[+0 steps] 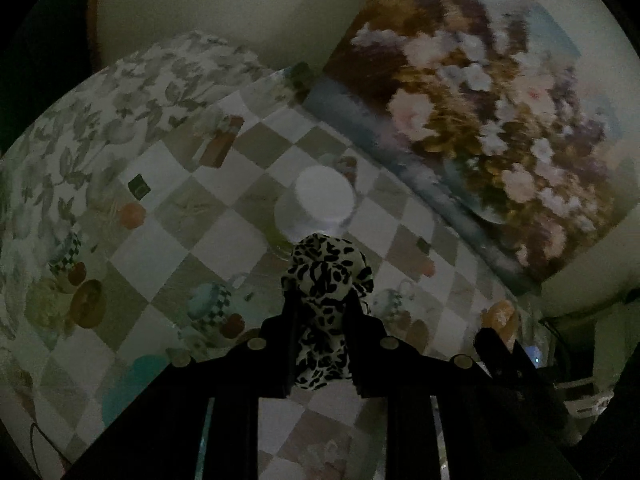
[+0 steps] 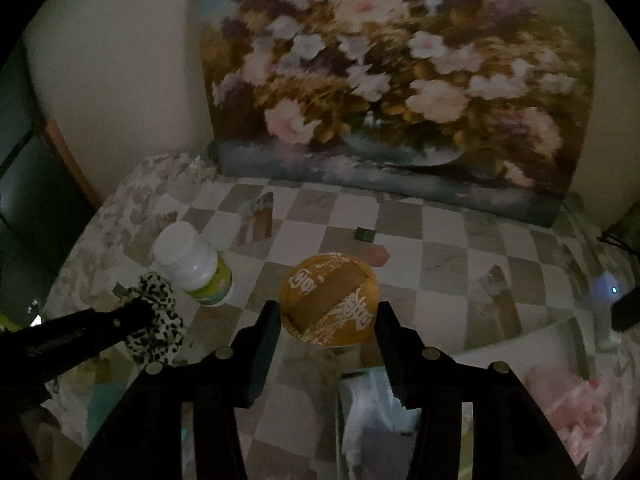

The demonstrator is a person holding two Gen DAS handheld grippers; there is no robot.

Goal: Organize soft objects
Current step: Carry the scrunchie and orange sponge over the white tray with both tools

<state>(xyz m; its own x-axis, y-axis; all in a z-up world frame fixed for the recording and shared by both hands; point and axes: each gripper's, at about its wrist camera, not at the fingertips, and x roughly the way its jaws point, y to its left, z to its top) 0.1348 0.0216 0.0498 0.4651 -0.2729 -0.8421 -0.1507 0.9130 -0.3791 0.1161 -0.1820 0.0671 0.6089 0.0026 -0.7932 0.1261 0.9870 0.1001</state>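
Observation:
My left gripper (image 1: 322,300) is shut on a black-and-white leopard-print fabric scrunchie (image 1: 326,272), lifted above the checked tablecloth (image 1: 168,184). From the right wrist view the same scrunchie (image 2: 158,320) and the left gripper (image 2: 140,312) show at the lower left. My right gripper (image 2: 328,312) is shut on a soft mustard-yellow ball with white print (image 2: 330,300), its two pads pressing the ball's sides above the cloth. The scene is dim.
A white-capped plastic bottle (image 2: 192,264) stands by the scrunchie, also seen as the bottle (image 1: 316,204) just beyond it. A large flower painting (image 2: 392,80) leans on the wall at the back. A small dark square item (image 2: 365,234) lies on the cloth. Pink fabric (image 2: 576,408) sits lower right.

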